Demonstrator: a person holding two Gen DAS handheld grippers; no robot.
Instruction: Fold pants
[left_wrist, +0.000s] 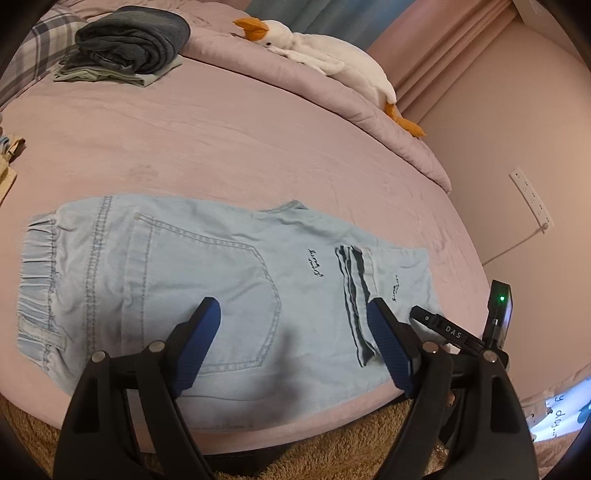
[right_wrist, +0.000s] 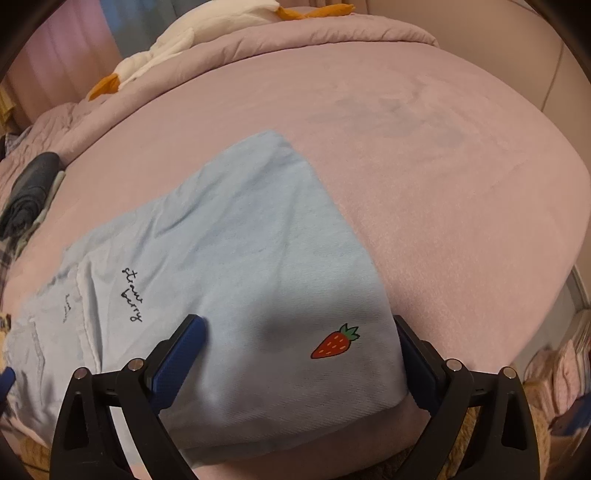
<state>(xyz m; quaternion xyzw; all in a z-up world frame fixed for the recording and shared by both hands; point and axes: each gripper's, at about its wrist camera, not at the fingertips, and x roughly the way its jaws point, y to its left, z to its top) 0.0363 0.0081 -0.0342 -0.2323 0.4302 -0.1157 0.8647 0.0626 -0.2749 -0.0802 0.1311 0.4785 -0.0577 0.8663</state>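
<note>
The pale blue pants (left_wrist: 207, 280) lie folded near the front edge of the pink bed (left_wrist: 229, 140). The left gripper (left_wrist: 291, 314) hangs over the pocket end and the right gripper (right_wrist: 299, 325) over the strawberry print (right_wrist: 334, 341) — both spread wide, gripping nothing.
</note>
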